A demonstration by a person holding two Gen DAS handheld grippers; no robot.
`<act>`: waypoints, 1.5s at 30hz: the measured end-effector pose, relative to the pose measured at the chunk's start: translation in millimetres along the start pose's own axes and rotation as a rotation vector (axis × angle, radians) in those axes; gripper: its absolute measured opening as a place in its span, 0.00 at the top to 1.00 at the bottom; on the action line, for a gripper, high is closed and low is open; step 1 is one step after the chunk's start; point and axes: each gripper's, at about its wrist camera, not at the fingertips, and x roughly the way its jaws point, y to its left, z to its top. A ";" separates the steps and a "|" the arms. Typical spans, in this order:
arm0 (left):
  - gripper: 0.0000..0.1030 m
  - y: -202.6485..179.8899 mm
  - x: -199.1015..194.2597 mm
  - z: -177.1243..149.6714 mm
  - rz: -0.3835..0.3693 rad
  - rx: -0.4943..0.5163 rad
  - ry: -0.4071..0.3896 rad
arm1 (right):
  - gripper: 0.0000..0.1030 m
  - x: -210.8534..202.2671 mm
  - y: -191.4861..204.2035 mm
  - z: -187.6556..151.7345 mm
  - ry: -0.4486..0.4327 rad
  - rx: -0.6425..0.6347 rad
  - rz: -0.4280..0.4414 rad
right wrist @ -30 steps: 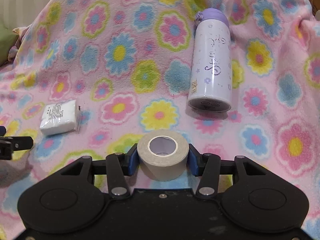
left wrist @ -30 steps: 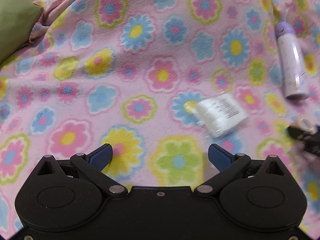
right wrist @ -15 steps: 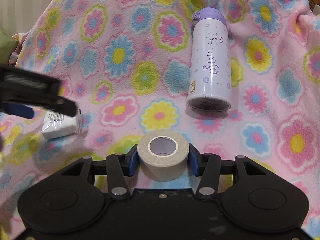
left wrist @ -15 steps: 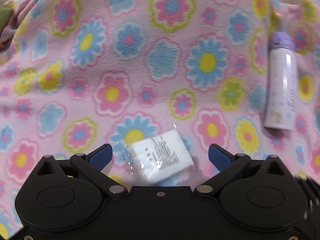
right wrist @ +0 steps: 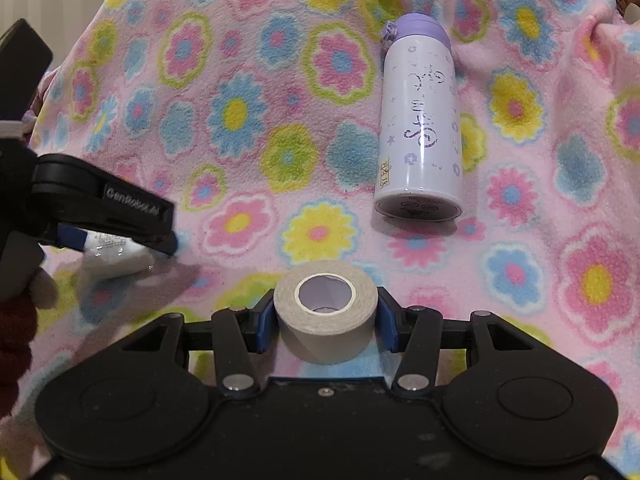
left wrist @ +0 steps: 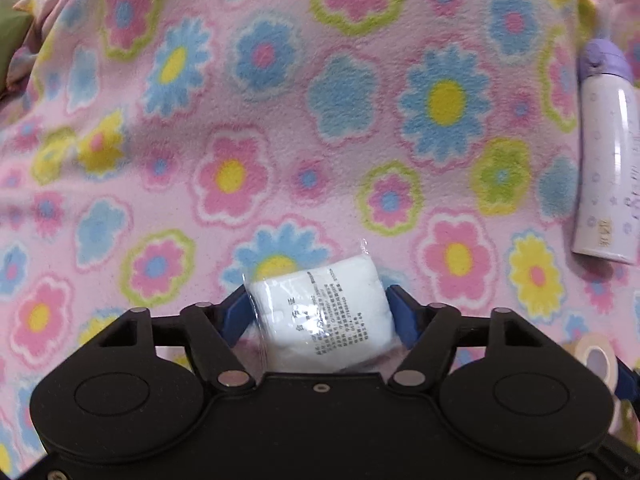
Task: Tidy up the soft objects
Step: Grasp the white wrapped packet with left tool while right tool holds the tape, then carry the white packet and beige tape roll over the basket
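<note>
A white soft packet in clear plastic (left wrist: pixel 324 312) lies on the flowered pink blanket (left wrist: pixel 280 120). My left gripper (left wrist: pixel 320 312) is shut on the packet, its blue pads pressing both sides. The packet also shows in the right wrist view (right wrist: pixel 116 258), under the left gripper (right wrist: pixel 100 216). My right gripper (right wrist: pixel 326 320) is shut on a beige roll of tape (right wrist: pixel 326 316), held low over the blanket (right wrist: pixel 280 120). The roll also shows at the right edge of the left wrist view (left wrist: pixel 598 358).
A white and purple bottle (right wrist: pixel 418 128) lies on its side on the blanket, beyond my right gripper; it shows at the right edge of the left wrist view (left wrist: pixel 608 160). A green cushion (left wrist: pixel 10 36) sits at the far left.
My left gripper moved forward and right over the white packet, then closed on it. My right gripper stayed still, holding the tape roll.
</note>
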 end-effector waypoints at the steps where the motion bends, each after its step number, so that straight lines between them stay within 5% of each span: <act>1: 0.37 1.2 -5.2 -0.2 -0.008 -0.007 -0.002 | 0.52 0.0 -0.2 -0.1 -0.001 0.002 0.001; 14: 0.37 13.5 -113.8 -36.3 -0.061 0.073 -0.087 | 0.53 -0.4 -6.5 -1.1 -0.011 0.042 0.024; 29: 0.37 41.0 -216.6 -117.3 -0.095 0.034 -0.114 | 0.54 -6.6 5.0 0.0 0.032 -0.026 -0.036; 38: 0.37 44.2 -243.3 -152.2 -0.128 0.043 -0.128 | 0.54 -103.8 10.2 -14.4 -0.013 -0.069 0.025; 45: 0.37 41.5 -261.4 -180.7 -0.132 0.054 -0.137 | 0.54 -200.1 -3.8 -29.2 -0.055 0.050 0.153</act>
